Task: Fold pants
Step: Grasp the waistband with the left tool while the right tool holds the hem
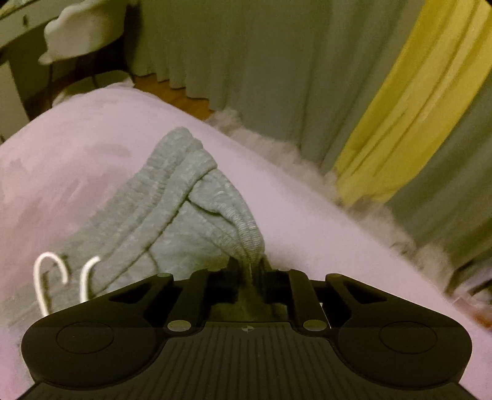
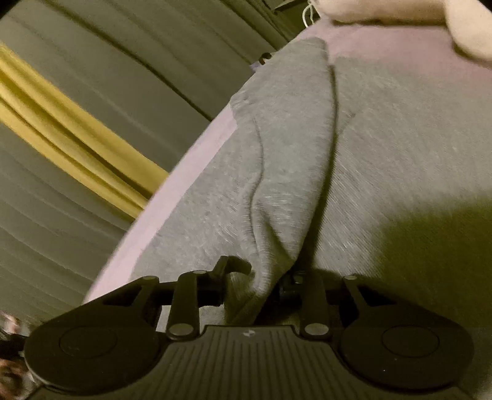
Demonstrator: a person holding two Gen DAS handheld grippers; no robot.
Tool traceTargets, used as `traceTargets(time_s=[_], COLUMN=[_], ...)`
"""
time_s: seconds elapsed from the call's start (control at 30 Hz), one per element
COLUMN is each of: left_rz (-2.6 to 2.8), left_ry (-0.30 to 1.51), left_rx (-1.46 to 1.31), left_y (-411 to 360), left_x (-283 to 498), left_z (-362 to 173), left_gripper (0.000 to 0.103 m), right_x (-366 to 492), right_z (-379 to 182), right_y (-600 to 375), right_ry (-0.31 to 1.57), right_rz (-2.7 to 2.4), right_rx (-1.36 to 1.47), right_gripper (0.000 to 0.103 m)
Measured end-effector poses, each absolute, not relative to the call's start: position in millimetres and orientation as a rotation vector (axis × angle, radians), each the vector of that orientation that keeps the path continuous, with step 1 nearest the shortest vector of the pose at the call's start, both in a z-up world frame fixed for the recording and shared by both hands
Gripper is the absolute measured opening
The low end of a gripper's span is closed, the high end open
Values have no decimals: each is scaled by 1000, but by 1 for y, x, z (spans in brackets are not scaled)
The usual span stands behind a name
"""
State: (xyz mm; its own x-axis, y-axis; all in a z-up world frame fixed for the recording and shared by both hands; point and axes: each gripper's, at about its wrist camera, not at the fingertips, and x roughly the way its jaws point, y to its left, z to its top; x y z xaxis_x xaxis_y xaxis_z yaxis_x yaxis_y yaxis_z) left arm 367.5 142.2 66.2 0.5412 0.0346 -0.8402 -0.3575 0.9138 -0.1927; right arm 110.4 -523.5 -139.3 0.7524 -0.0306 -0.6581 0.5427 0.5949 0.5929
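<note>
The grey pants (image 1: pixel 172 197) lie on the pink bed (image 1: pixel 77 129). The left gripper (image 1: pixel 250 267) is closed on the ribbed waistband; the right gripper (image 2: pixel 261 277) pinches a fabric fold. Step: carrying the fold over. Next move likely requires synchronized travel, maintaining both holds.

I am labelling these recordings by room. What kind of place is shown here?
Most likely a bedroom at home. The grey pants lie on a pink bedcover with a fluffy edge, long grey and yellow curtains hang behind, and something like a pillow lies on the cover.
</note>
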Motion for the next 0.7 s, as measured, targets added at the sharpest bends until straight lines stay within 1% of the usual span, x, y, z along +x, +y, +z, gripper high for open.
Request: traceTargets(time_s=[0.03, 0.1, 0.17, 0.2, 0.23, 0.3, 0.33, 0.37, 0.43, 0.5, 0.57, 0.6, 0.63, 0.67, 0.7], left_rz=[232, 192, 112, 67, 12, -49, -40, -18, -3, 48, 148, 186, 196, 195, 196], left_ry=[960, 886, 745, 670, 599, 505, 492, 498, 528, 627, 764, 799, 796, 772, 744], left_rx=[-393, -429, -457, -496, -546, -632, -640, -635, -636, -661, -677, -716, -759, -803, -836], left_y=[148, 156, 166, 174, 188, 217, 226, 236, 253, 266, 274, 277, 279, 281, 280], left_x=[362, 345, 314, 294, 270, 221, 203, 182, 144, 118, 111, 106, 101, 95, 89], left_z=[79, 109, 144, 155, 163, 159, 152, 141, 107, 53, 7, -12, -23, -29, -30], left_gripper=[14, 14, 14, 14, 14, 15, 15, 16, 17, 18, 17, 18, 20, 21, 23], right_x=[121, 135, 128, 120, 110, 78, 62, 44, 10, -12, -24, -30, -34, -34, -29], right_z=[-132, -112, -75, -52, -37, -17, -17, -24, -53, -91, -135, -147, -148, -144, -137], right_y=[-525, -540, -553, -556, -558, -560, -561, -564, -569, -570, -573, -582, -586, -588, -587], right_ry=[654, 616, 429, 303, 221, 92, 80, 94, 188, 387, 634, 615, 558, 544, 578], right_rz=[-353, -323, -230, -163, -111, -42, -46, -57, -133, -274, -443, -436, -424, -464, -498], right_rx=[871, 988, 1119, 1146, 1146, 1116, 1105, 1105, 1103, 1080, 1107, 1253, 1315, 1298, 1223], right_gripper=[14, 12, 12, 12, 12, 12, 12, 12, 12, 17, 16, 16, 16, 17, 21])
